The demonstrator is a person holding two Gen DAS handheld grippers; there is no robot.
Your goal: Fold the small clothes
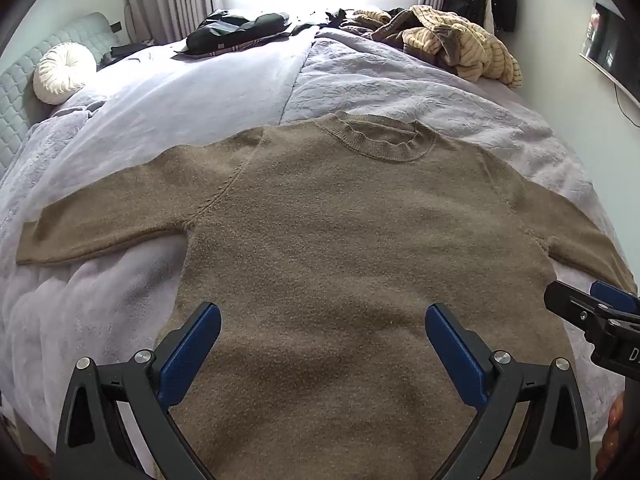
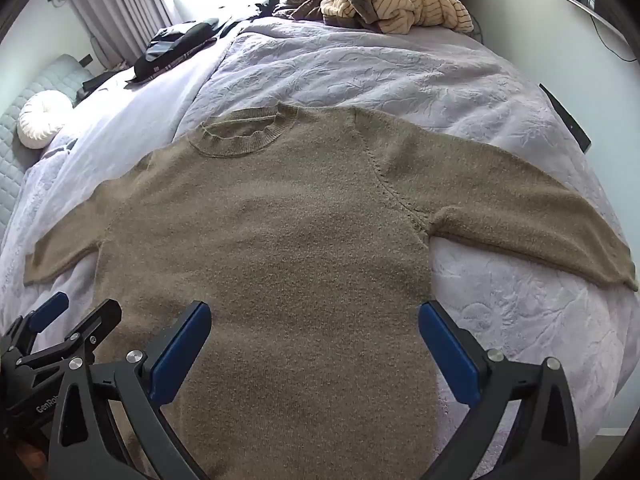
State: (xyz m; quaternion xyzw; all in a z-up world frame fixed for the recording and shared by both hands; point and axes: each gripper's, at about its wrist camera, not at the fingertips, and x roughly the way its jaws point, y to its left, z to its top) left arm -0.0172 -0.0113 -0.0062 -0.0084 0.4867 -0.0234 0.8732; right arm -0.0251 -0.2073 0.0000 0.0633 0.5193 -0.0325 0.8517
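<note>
A tan knitted sweater point(image 1: 328, 232) lies flat on the bed, front up, collar away from me and both sleeves spread out sideways. The same sweater point(image 2: 280, 240) fills the middle of the right wrist view. My left gripper point(image 1: 322, 316) hovers over the sweater's lower body, jaws wide open, nothing between the blue pads. Over the lower right part of the body my right gripper point(image 2: 314, 316) is also open and holds nothing. Each gripper shows at the edge of the other's view: the right gripper point(image 1: 592, 312) and the left gripper point(image 2: 80, 312).
The bed point(image 1: 400, 80) has a pale lilac quilt. A heap of striped cream and brown clothes point(image 1: 452, 40) lies at its far right. Dark folded clothes point(image 1: 240, 30) sit far left by a round white cushion point(image 1: 64, 72). A dark flat object point(image 2: 564, 116) lies near the bed's right edge.
</note>
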